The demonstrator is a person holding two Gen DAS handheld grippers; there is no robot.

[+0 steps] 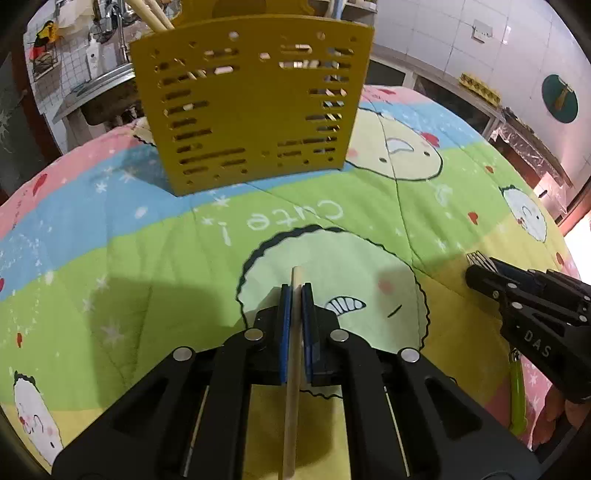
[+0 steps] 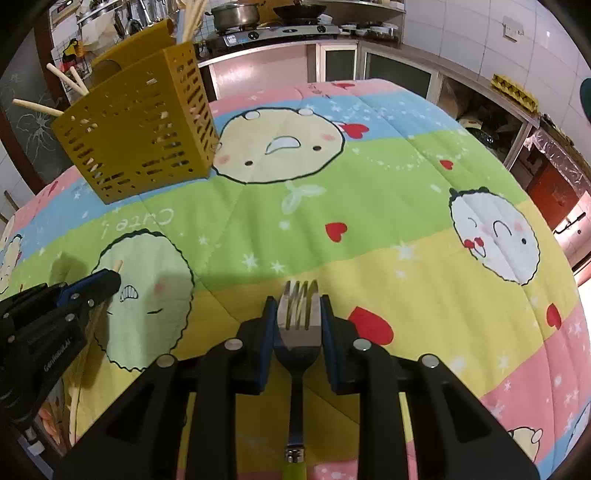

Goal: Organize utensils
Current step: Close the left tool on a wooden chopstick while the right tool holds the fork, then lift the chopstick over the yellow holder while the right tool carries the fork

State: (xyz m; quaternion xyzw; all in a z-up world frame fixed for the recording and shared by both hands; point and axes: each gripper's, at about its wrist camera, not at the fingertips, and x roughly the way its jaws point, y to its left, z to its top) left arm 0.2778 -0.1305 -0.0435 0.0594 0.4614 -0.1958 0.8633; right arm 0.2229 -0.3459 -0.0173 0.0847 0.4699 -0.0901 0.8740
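My left gripper (image 1: 296, 291) is shut on a wooden chopstick (image 1: 291, 387) that runs lengthwise between its blue pads, tip poking out in front. Ahead of it stands the yellow perforated utensil holder (image 1: 251, 107) with several chopsticks in it. My right gripper (image 2: 298, 301) is shut on a metal fork (image 2: 298, 325) with a green handle, tines pointing forward over the quilt. The left wrist view shows the right gripper (image 1: 480, 273) at the right with the fork tines sticking out. In the right wrist view the left gripper (image 2: 107, 278) sits at the left and the holder (image 2: 144, 125) stands at the far left.
A colourful cartoon quilt (image 1: 424, 206) covers the table. Behind it are kitchen counters, a stove with a pot (image 2: 236, 14) and cabinet doors (image 2: 399, 77). Open quilt lies between both grippers and the holder.
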